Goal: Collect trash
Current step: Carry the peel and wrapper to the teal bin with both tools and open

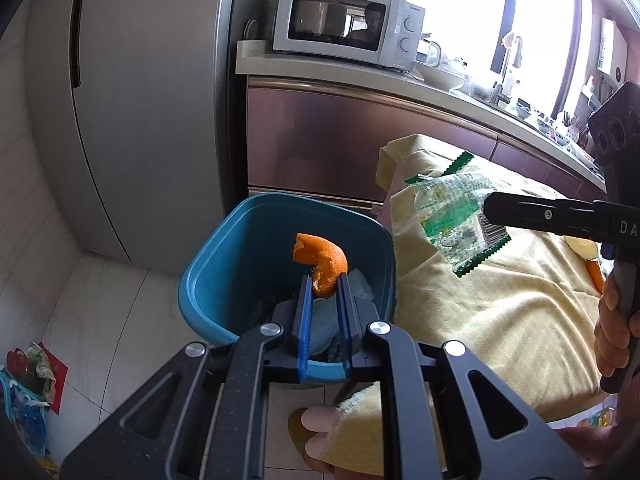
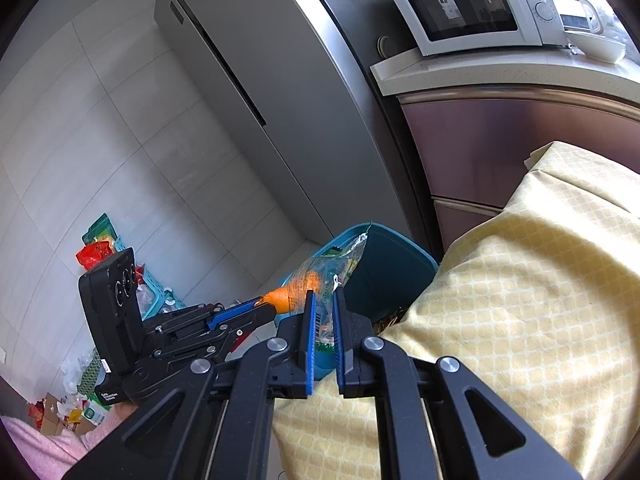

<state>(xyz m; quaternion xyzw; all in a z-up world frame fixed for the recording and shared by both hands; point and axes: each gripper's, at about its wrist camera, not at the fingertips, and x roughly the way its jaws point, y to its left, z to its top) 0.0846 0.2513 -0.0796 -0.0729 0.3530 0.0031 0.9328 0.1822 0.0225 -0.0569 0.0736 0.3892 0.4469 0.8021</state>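
Note:
My left gripper (image 1: 325,280) is shut on a curled orange peel (image 1: 320,260) and holds it over the open blue trash bin (image 1: 208,276). The bin holds a blue-white wad and dark scraps. My right gripper (image 2: 324,300) is shut on a clear and green plastic wrapper (image 1: 452,208), held above the yellow cloth beside the bin. In the right wrist view the wrapper (image 2: 332,268) hangs in front of the bin (image 2: 392,264), with the left gripper (image 2: 264,312) and the peel (image 2: 280,298) at the left.
A table under a yellow cloth (image 1: 500,312) stands right of the bin. A grey fridge (image 1: 132,120) and a counter with a microwave (image 1: 344,24) stand behind. Baskets and packets (image 2: 116,256) lie on the floor at the left. A peel piece (image 1: 582,248) lies on the cloth.

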